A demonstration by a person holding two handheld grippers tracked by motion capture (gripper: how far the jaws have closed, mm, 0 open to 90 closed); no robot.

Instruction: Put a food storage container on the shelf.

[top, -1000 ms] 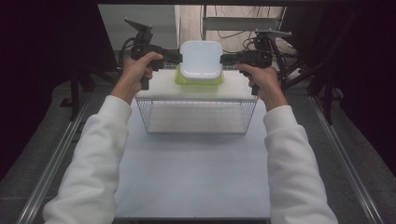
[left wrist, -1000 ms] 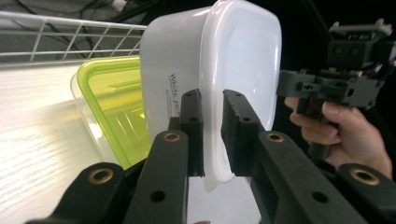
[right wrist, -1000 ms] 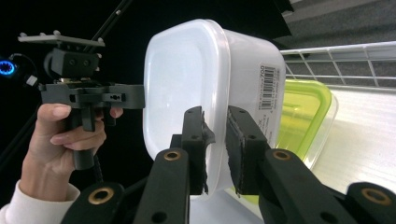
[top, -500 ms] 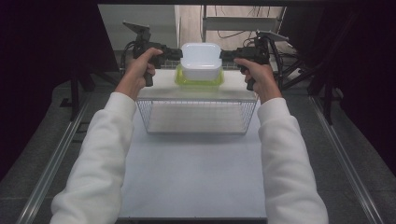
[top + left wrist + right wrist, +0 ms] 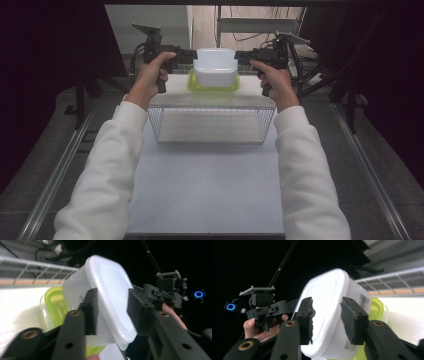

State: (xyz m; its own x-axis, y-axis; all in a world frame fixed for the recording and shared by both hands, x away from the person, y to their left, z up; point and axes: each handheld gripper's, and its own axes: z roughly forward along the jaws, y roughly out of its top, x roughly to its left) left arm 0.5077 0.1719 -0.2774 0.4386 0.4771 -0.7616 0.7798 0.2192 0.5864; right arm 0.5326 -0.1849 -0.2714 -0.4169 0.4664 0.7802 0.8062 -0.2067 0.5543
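Observation:
A white lidded container [image 5: 215, 67] rests on a green-lidded container [image 5: 212, 86] at the far end of the table. My left gripper [image 5: 188, 54] is at its left end and my right gripper [image 5: 243, 56] at its right end. In the left gripper view the white container [image 5: 110, 290] has its rim between the jaws of my left gripper [image 5: 113, 293], which have just been opening, with a gap at one pad. In the right gripper view my right gripper [image 5: 327, 302] likewise straddles the container [image 5: 329, 295], its jaws having just been opening.
A wire basket [image 5: 210, 107] stands on the white table [image 5: 210, 190] just in front of the two containers, between the person's forearms. Dark stands and cables crowd the back left and right. A wire rack [image 5: 397, 275] runs behind the containers.
Both hands have shifted slightly away from the person. The white container now sits level on the green one, and the jaws on both sides stand wider around its ends.

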